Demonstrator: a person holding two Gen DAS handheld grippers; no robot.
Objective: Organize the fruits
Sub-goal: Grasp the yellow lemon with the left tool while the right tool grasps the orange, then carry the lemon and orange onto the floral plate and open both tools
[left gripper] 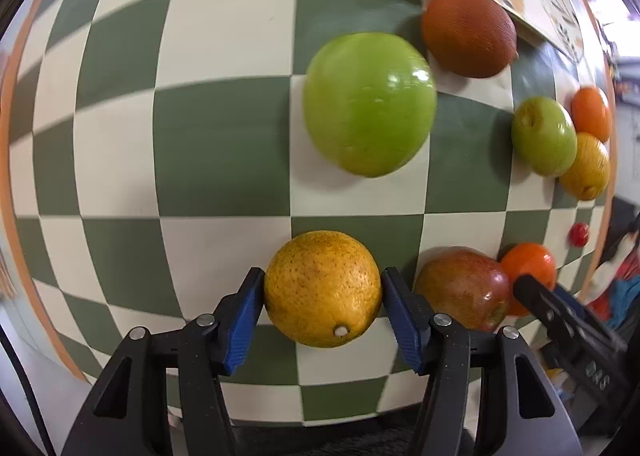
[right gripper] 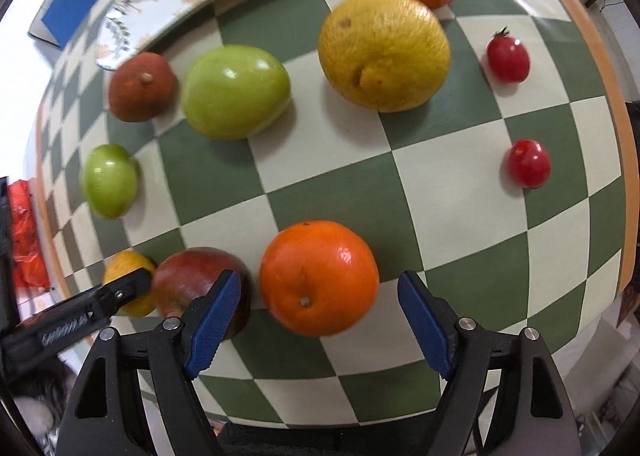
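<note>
On the checkered table [left gripper: 224,151], your left gripper [left gripper: 322,292] clamps the yellow orange [left gripper: 322,290] at its widest part; firm, round, roll-prone. Your right gripper [right gripper: 320,320] gapes around the orange tangerine [right gripper: 319,278], untouched.

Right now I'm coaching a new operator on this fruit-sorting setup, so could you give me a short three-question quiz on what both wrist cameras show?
1. True or false: the left hand-held gripper has its blue pads against a yellow citrus.
2. Multiple choice: how many small red cherry tomatoes show in the right wrist view? A) one B) two C) four
3. Fill in: the fruit lying between the fingers of the open right hand-held gripper is an ____.

Key: 1 true. 2 B: one farther off, one nearer. 3 orange, with neither pad touching it.
</note>
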